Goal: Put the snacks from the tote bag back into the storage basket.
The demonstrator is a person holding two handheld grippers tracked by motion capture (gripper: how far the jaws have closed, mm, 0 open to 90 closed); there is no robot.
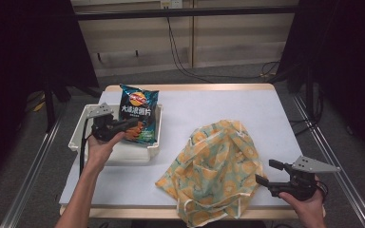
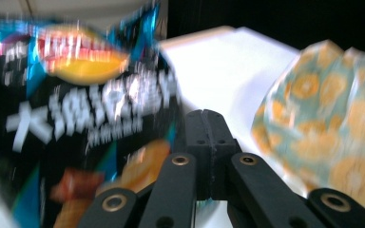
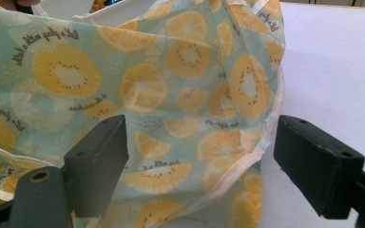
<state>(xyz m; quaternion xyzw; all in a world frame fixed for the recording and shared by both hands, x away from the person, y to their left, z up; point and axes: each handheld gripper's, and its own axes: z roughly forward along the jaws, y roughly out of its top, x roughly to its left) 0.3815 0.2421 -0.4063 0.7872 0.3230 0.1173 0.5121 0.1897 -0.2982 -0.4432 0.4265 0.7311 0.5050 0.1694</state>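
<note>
A dark blue chip bag point(image 1: 139, 113) stands upright in a white bin point(image 1: 123, 154) at the table's left, its top rising above the far rim. My left gripper point(image 1: 134, 123) is shut on the bag's lower part. In the left gripper view the blurred chip bag point(image 2: 76, 109) lies against the left of the closed jaws of the left gripper point(image 2: 210, 118). A crumpled tote bag point(image 1: 218, 161) printed with lemon slices lies at the front centre. My right gripper point(image 1: 267, 172) is open just right of it. In the right gripper view the right gripper point(image 3: 204, 156) straddles the hem of the tote bag point(image 3: 171, 71).
The white-topped table point(image 1: 218, 102) is bare behind and to the right of the tote. The tote's handles hang over the front edge point(image 1: 204, 213). Dark curtains and metal frame rails point(image 1: 332, 156) flank the table on both sides.
</note>
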